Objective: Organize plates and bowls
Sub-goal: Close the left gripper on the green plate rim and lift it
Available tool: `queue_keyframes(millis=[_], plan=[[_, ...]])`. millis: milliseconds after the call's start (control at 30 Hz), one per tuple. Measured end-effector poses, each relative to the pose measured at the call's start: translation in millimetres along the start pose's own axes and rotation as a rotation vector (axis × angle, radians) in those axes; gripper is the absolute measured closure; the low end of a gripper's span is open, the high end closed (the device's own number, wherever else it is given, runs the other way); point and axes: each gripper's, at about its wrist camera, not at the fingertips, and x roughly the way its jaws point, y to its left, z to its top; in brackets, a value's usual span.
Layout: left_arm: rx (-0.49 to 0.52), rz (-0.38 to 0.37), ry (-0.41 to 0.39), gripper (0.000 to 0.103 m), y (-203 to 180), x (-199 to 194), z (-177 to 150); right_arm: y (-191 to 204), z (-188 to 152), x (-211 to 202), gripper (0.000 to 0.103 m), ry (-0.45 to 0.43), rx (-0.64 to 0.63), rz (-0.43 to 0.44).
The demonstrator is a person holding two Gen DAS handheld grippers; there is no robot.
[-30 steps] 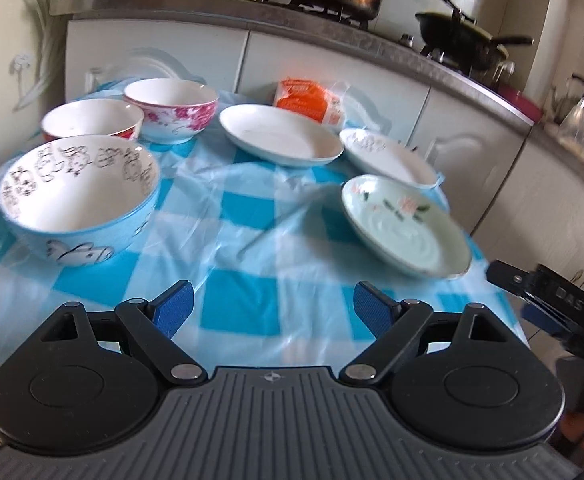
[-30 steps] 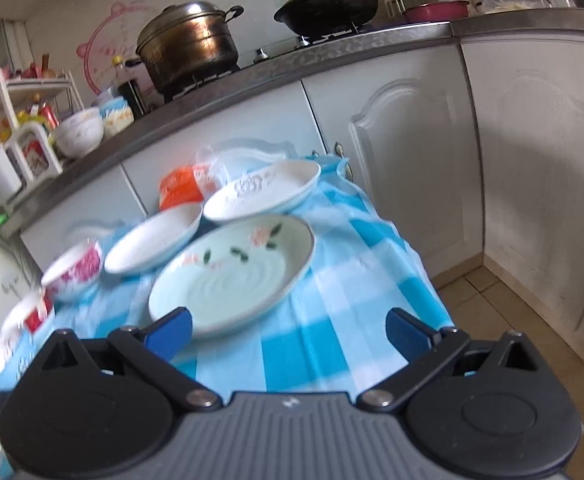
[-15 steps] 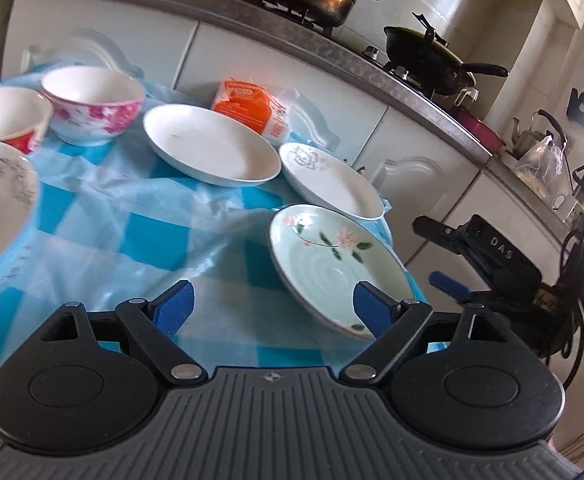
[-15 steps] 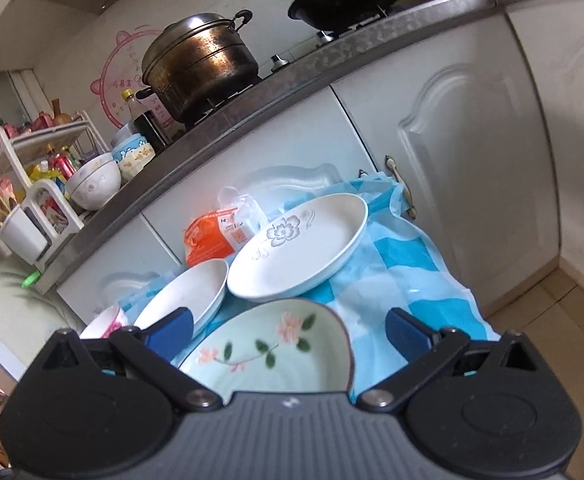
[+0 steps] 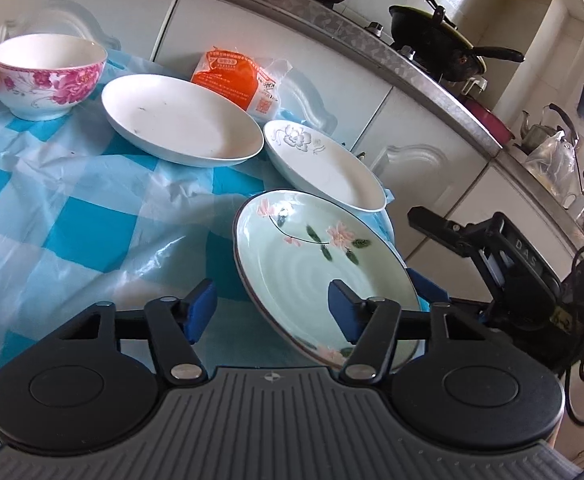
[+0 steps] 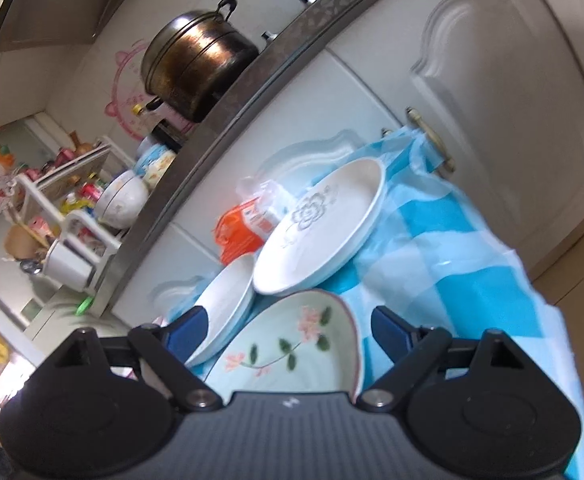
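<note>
On the table, a blue-and-white checked cloth [image 5: 72,216] carries the crockery, in front of white cupboards [image 5: 252,48] under a grey counter. Plain white plate [image 5: 184,120] lies mid-cloth; a white plate with a grey flower [image 5: 324,164] lies just beside it. Green flowered plate [image 5: 312,264] sits nearest, at the cloth's edge. Pink-flowered bowl [image 5: 48,76] stands at far left. Orange packet [image 5: 236,76] lies behind the plates. Left gripper [image 5: 270,310] and right gripper [image 6: 288,330] have both just been closing, jaws fairly wide, each straddling the green plate's rim; contact cannot be told.
</note>
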Motion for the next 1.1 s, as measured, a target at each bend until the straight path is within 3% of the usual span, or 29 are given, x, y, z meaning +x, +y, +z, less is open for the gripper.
queue_keyframes(millis=[200, 367, 1100], plan=[[-0.003, 0.019, 0.003, 0.048, -1.5, 17.7, 2.3, 3.9, -7.3, 11.1, 0.014, 0.054, -0.061, -0.039], [0.006, 0.035, 0.006, 0.063, -3.5, 29.1, 2.3, 8.2, -8.9, 15.1, 0.014, 0.082, -0.092, -0.008], [-0.013, 0.036, -0.001, 0.068, -4.8, 18.5, -1.4, 24.0, -17.9, 9.7, 0.010, 0.093, -0.195, -0.050]])
